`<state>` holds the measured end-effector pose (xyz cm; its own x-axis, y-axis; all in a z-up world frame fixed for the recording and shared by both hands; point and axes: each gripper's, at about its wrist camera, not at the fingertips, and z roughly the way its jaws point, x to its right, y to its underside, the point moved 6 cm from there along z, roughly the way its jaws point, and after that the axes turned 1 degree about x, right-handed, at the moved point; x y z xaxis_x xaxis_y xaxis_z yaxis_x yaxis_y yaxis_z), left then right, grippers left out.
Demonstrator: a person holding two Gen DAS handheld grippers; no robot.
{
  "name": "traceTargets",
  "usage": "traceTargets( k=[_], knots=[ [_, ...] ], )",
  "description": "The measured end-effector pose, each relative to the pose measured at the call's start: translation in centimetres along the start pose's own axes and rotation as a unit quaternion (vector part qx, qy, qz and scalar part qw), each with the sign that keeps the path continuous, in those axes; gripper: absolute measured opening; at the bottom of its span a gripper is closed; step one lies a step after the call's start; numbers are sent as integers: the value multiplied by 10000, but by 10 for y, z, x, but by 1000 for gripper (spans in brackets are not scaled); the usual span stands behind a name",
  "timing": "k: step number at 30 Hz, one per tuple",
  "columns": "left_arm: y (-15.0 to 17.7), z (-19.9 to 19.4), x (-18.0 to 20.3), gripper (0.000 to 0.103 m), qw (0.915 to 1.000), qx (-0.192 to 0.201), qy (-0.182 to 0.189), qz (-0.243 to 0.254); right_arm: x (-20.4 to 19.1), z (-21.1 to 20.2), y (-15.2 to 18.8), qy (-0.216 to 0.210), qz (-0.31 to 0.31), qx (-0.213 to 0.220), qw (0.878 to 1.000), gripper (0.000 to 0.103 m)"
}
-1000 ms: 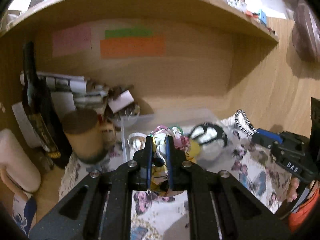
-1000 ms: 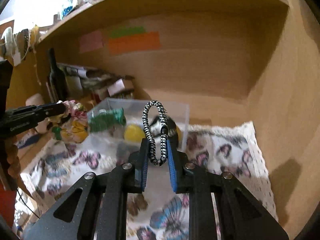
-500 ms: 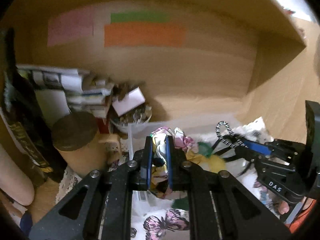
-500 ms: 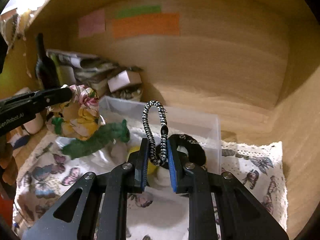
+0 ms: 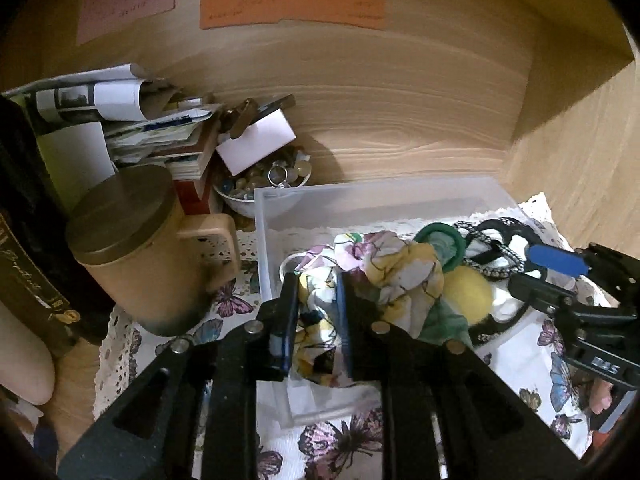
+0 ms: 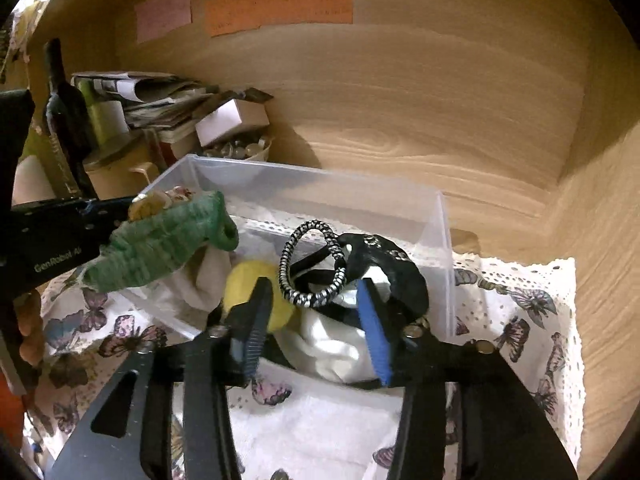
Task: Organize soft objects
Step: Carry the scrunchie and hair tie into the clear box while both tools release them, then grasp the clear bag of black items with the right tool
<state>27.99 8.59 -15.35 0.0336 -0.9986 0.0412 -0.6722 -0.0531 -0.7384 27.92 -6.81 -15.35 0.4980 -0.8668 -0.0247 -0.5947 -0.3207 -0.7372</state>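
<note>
My left gripper (image 5: 316,316) is shut on a floral fabric scrunchie (image 5: 384,276) with a green knitted piece (image 6: 160,244) hanging from it, held over the left part of a clear plastic box (image 5: 360,200). My right gripper (image 6: 312,316) is open over the box (image 6: 320,184). A black-and-white braided hair tie (image 6: 316,268) lies free between its fingers, on top of a yellow ball (image 6: 244,284), white cloth (image 6: 332,340) and a black band (image 6: 388,264) inside the box. In the left wrist view the right gripper (image 5: 556,272) sits by the hair tie (image 5: 492,252).
The box stands on a butterfly-print cloth (image 6: 520,320) inside a wooden alcove. To the left are a tan lidded mug (image 5: 140,248), a dark bottle (image 6: 64,116), stacked papers (image 5: 120,120) and a bowl of trinkets (image 5: 268,184). Wooden walls (image 6: 580,240) close in at the back and right.
Both grippers have moved forward over the box. My right gripper has opened and let go of the black-and-white hair tie, which now lies in the box. The left still holds the scrunchie.
</note>
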Motion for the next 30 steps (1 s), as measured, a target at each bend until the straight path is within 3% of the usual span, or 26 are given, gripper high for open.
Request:
traceTargets(
  k=[4, 6, 12, 20, 28, 30],
  knots=[
    [2, -9, 2, 34, 10000, -4, 31, 38, -9, -24, 0, -97, -62, 212, 9997, 55],
    [4, -18, 4, 44, 10000, 31, 56, 46, -13, -41, 2, -57, -130, 375, 9992, 67],
    [14, -58, 6, 72, 9993, 304, 204, 43, -32, -77, 15, -239, -200, 621, 9976, 81],
    [49, -110, 8, 91, 9978, 647, 145, 94, -59, -85, 66, -681, 4, 274, 9973, 81],
    [93, -126, 16, 92, 9986, 507, 160, 42, -82, -62, 124, -932, 116, -445, 9946, 81],
    [103, -124, 18, 92, 9990, 398, 204, 13, -85, -61, 131, -935, 87, -482, 9944, 74]
  ],
)
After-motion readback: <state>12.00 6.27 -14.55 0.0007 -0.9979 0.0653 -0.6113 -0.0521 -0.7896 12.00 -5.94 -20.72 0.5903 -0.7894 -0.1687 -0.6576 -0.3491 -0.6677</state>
